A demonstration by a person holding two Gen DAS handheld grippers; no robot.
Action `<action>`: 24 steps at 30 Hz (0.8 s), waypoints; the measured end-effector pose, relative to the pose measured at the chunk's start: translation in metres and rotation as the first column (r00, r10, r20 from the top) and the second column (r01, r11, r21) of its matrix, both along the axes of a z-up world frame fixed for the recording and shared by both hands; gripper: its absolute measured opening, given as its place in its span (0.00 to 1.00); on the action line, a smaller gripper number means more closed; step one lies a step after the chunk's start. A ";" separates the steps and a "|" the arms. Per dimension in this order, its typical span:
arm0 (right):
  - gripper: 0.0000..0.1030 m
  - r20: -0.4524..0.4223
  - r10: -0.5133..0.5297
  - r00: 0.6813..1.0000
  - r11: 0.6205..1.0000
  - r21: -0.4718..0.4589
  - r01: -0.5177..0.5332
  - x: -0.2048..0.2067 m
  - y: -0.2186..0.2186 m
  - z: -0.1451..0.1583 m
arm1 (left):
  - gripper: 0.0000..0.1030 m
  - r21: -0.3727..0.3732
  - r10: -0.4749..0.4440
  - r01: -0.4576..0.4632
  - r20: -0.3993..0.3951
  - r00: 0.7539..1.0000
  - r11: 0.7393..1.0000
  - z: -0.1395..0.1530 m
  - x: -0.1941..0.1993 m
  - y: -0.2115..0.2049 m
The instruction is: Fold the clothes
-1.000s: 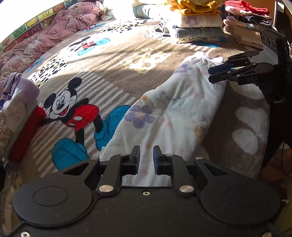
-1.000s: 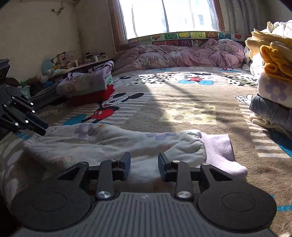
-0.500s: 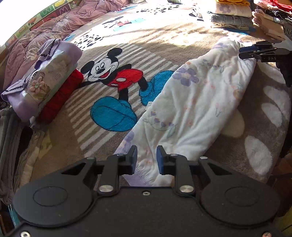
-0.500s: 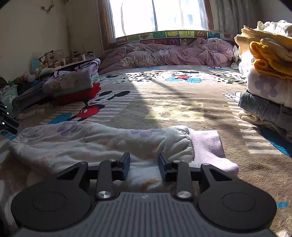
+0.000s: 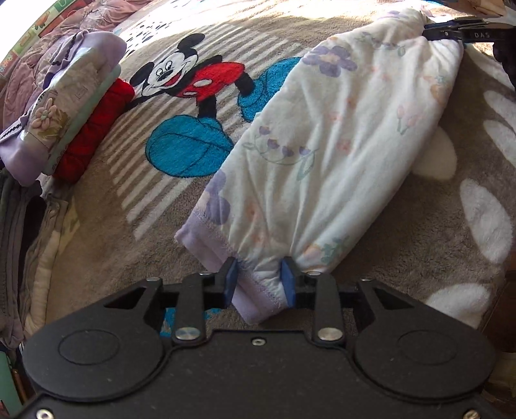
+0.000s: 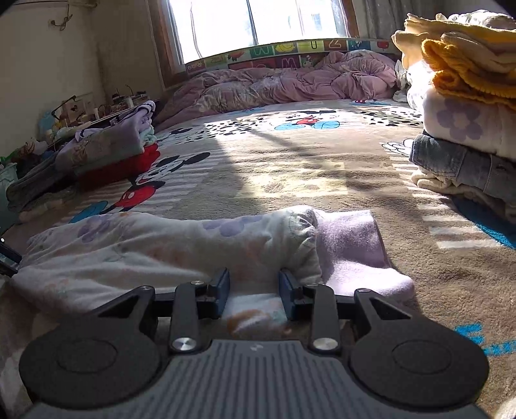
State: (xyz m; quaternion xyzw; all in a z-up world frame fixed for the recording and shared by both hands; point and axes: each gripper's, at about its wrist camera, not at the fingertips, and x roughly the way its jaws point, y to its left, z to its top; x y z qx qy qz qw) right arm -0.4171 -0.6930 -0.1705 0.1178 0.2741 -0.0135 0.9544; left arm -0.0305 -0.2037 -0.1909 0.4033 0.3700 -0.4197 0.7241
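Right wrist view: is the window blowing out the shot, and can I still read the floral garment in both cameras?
Right wrist view: the window is blown out white, casting sun patches and long shadows on the blanket; the floral garment lies dim but readable. Left wrist view: the garment is evenly lit and sharp, with fisheye bending at the edges and glare top left.

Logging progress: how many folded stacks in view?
2: a purple-and-red stack at the left, a yellow-topped stack at the right. More may sit beyond the frame.
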 end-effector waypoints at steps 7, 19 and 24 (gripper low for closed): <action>0.34 0.085 0.014 0.996 0.999 -0.052 -0.010 -0.025 0.005 0.027 | 0.29 -0.173 0.065 -0.057 0.039 0.997 0.983 0.034 -0.013 -0.024; 0.34 0.005 -0.025 1.000 0.999 0.026 0.025 -0.017 -0.018 -0.001 | 0.67 0.035 0.068 -0.067 -0.029 0.997 0.997 -0.015 -0.010 -0.098; 0.35 0.033 -0.088 0.996 0.989 0.126 0.084 -0.030 -0.040 0.003 | 0.66 -0.036 0.052 -0.051 0.006 0.999 0.998 0.013 -0.027 -0.079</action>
